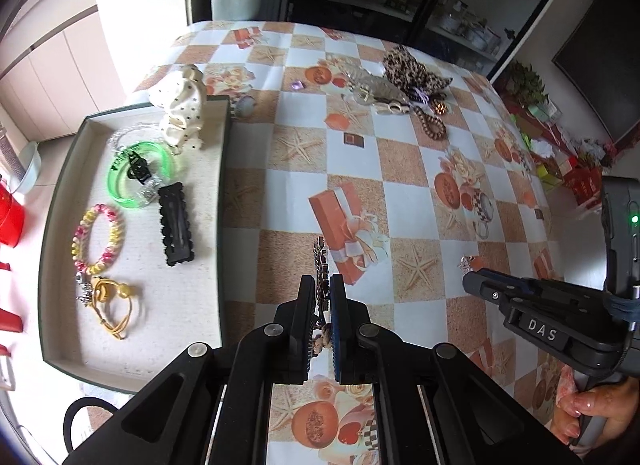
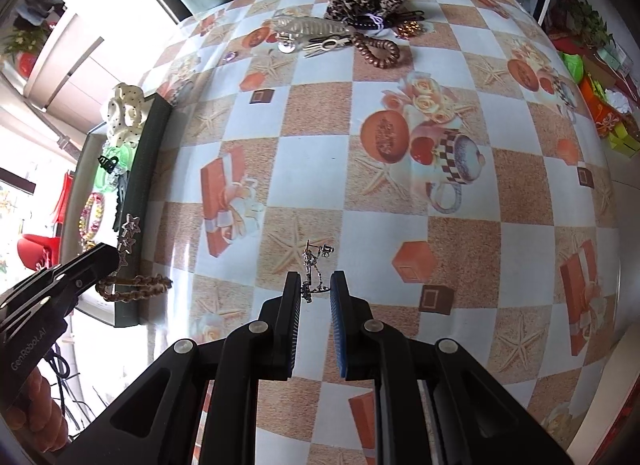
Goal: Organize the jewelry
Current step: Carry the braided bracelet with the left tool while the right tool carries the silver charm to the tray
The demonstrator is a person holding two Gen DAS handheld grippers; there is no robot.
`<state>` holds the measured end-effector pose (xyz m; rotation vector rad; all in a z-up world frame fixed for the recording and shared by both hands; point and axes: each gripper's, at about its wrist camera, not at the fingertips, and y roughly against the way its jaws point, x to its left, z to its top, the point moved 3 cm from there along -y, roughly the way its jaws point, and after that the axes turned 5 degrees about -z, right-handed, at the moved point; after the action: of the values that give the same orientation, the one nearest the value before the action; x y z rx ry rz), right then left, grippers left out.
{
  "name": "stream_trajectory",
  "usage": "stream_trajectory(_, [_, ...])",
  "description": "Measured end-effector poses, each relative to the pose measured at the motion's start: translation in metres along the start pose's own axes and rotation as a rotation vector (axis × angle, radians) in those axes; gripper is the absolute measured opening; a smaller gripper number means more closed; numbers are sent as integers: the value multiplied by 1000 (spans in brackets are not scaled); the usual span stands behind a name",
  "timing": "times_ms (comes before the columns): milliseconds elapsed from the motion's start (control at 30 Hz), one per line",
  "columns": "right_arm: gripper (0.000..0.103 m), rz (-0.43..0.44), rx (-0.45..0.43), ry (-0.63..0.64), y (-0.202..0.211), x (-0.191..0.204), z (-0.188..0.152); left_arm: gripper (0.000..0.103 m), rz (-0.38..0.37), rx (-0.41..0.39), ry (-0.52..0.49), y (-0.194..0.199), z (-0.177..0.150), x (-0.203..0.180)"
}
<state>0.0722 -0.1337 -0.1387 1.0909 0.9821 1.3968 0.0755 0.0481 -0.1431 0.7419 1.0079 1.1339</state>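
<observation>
Silver chain earring (image 2: 314,269), lying on the tablecloth (image 2: 312,169) near its front edge, long axis running away between the released right gripper (image 2: 315,285); left gripper (image 1: 322,291) clenched on star-and-bead bracelet (image 1: 320,261) beside the tray (image 1: 224,169).

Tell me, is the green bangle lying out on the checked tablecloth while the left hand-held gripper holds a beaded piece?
Not quite. The green bangle lies inside the tray, as the left wrist view shows. The left hand-held gripper does hold a beaded piece.
</observation>
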Motion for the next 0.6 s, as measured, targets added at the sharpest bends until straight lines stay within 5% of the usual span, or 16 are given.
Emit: stream_trajectory(600, [16,34,-16,129,12,74,17,10,42,-95,100,48,-1,57])
